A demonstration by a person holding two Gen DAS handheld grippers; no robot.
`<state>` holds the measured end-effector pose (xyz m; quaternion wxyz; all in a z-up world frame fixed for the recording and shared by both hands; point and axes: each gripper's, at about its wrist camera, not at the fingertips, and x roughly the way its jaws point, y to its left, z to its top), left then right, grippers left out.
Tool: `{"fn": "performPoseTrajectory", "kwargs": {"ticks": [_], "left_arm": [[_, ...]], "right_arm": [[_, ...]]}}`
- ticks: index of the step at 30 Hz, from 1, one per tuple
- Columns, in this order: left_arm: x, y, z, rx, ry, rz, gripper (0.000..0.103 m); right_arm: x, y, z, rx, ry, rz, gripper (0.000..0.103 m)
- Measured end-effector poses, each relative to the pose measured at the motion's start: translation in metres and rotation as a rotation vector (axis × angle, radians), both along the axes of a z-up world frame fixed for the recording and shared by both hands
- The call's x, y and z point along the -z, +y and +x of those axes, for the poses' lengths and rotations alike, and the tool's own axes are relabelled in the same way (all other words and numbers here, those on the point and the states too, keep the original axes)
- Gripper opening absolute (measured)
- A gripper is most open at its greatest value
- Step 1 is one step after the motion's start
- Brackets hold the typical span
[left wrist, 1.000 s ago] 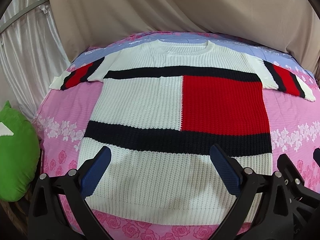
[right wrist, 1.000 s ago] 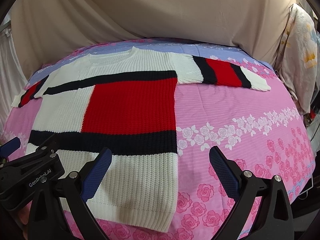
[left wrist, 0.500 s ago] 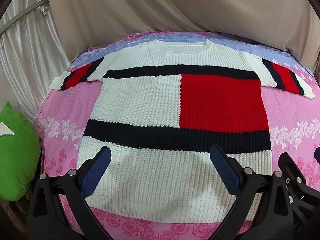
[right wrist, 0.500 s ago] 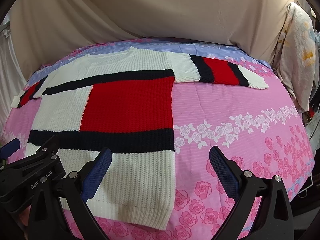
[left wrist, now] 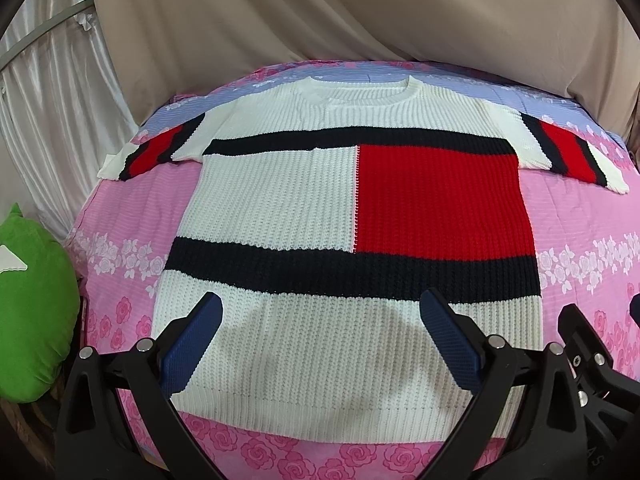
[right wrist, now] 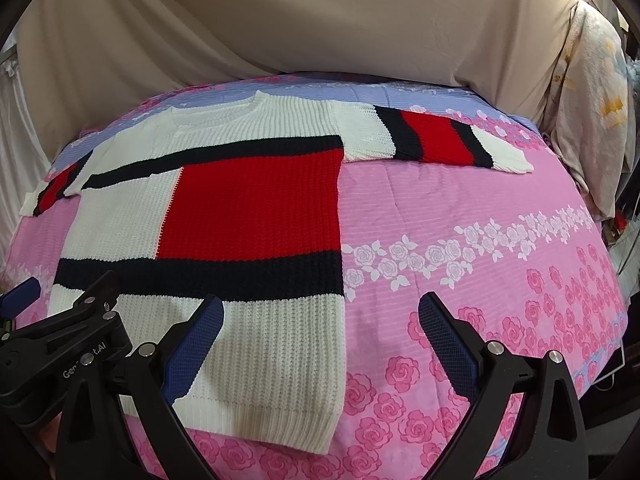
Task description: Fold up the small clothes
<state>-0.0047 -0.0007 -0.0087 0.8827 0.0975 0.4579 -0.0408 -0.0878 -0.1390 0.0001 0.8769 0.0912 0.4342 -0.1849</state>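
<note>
A knitted short-sleeved sweater (left wrist: 280, 208), white with navy bands and a red block, lies flat and face up on the bed, both sleeves spread out; it also shows in the right wrist view (right wrist: 248, 208). My left gripper (left wrist: 320, 320) is open and empty above the sweater's white bottom part, near the hem. My right gripper (right wrist: 320, 322) is open and empty above the sweater's lower right side edge, half over the pink sheet. The left gripper's body (right wrist: 60, 344) shows at the lower left of the right wrist view.
The bed has a pink rose-print sheet (right wrist: 480, 248) with a lilac strip at the far side. A beige cloth backdrop (left wrist: 360, 12) hangs behind. A green cushion (left wrist: 32, 300) sits off the bed's left edge. A pale floral cloth (right wrist: 592, 92) hangs at the right.
Both grippers have drawn back a little toward the near edge of the bed; more of the sweater's hem and the sheet in front of it shows. The sweater has not moved.
</note>
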Motion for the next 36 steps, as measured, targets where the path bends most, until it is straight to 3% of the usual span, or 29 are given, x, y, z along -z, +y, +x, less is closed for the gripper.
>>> {"fn": "performPoseTrajectory", "kwargs": {"ticks": [30, 36], "left_arm": [[0.004, 0.001, 0.013, -0.002, 0.015, 0.015, 0.096], [0.007, 0.007, 0.035, -0.034, 0.072, -0.082, 0.097]], "right_arm": [[0.006, -0.003, 0.011, -0.005, 0.014, 0.016, 0.097], [0.015, -0.017, 0.023, -0.028, 0.022, 0.081, 0.097]]}}
